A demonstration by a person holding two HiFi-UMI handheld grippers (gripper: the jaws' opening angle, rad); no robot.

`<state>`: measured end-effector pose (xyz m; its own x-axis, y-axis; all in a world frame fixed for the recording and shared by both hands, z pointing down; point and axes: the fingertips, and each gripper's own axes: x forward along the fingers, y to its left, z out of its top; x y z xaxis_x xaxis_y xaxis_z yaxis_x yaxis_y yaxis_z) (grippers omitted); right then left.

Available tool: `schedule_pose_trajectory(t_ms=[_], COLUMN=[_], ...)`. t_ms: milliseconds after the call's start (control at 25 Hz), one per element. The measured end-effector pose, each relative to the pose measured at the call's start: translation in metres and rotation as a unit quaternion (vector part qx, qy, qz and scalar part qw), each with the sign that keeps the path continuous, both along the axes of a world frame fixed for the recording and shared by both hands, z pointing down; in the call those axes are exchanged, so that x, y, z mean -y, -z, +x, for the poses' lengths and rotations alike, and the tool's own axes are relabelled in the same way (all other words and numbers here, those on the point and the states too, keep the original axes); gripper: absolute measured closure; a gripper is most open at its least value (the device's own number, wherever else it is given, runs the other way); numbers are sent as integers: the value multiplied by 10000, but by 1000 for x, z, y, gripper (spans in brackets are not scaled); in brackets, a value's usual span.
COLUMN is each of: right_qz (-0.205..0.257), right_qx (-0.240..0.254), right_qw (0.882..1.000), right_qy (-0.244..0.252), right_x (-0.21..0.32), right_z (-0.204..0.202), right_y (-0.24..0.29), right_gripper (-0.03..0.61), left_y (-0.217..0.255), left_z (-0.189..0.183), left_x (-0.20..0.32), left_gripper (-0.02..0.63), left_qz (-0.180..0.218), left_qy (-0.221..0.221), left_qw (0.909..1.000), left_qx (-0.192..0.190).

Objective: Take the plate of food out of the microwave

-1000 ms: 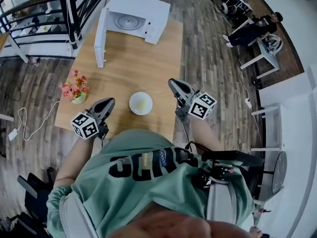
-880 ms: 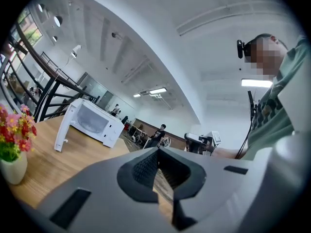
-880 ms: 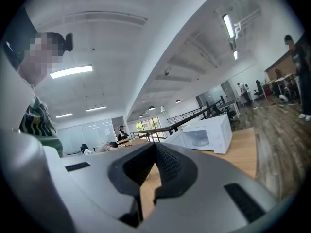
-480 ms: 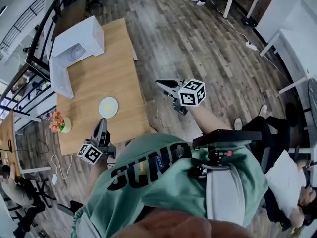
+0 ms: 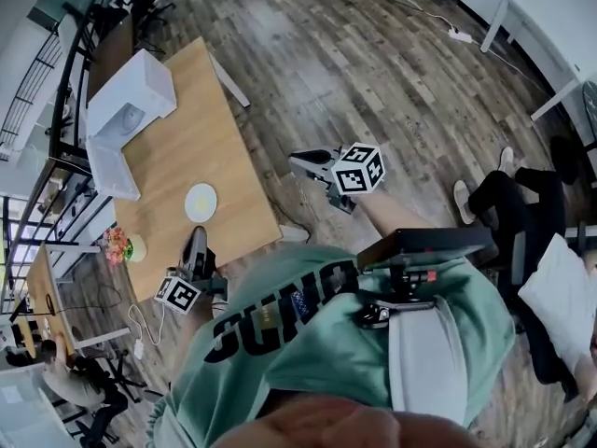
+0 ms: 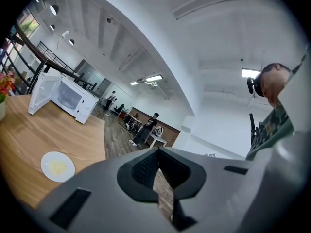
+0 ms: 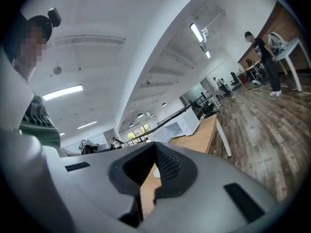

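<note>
Both grippers are held out level, jaws closed on nothing: left gripper [image 5: 197, 239] at the near edge of the light wooden counter [image 5: 177, 133], right gripper [image 5: 297, 161] out over the plank floor [image 5: 373, 73]. The small round white plate of food [image 5: 201, 203] sits on the counter, clear of the white microwave [image 5: 135, 87], whose door hangs open. A pot of pink flowers [image 5: 119, 246] stands near the left gripper.

- This was an open-plan office: a broad wood-plank floor [image 5: 373, 73] ran between white desks [image 5: 550, 26].
- A seated person [image 5: 56, 371] worked nearby under ceiling strip lights [image 7: 60, 92].
- A microwave [image 5: 131, 96] stood on a wooden counter [image 5: 182, 157], break-area style.
</note>
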<state>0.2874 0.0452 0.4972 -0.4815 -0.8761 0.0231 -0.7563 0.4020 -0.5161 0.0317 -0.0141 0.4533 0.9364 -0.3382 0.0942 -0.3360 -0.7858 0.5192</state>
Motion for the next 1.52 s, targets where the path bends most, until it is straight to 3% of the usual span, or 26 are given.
schedule_pose_trajectory(t_ms=[160, 480, 720, 920, 1160, 1400, 1520], right_qz=[50, -15, -204, -54, 278, 454, 402], right_qx=[-198, -380, -280, -441, -709, -878, -851], right_qw=[9997, 9991, 9993, 9989, 9969, 9949, 9954], right_qy=[-97, -164, -169, -115, 173, 215, 175], right_x=[3, 30, 42, 31, -1, -36, -42], right_z=[-32, -183, -258, -249, -204, -161, -161], right_y=[18, 41, 54, 73, 101, 101, 89], right_gripper=[572, 572, 572, 572, 572, 572, 572], left_y=[8, 10, 9, 19, 30, 44, 45], left_z=[-33, -183, -248, -243, -191, -132, -134], left_x=[2, 30, 46, 44, 6, -36, -40], left_gripper=[609, 607, 607, 608, 609, 609, 609], left_qz=[189, 451, 594, 749, 780, 1014, 1067], left_qy=[-197, -392, -703, -591, -297, -559, -573], left_qw=[9995, 9971, 9949, 9939, 9945, 9920, 9916], left_qx=[-184, -465, -404, -562, -636, -493, -459])
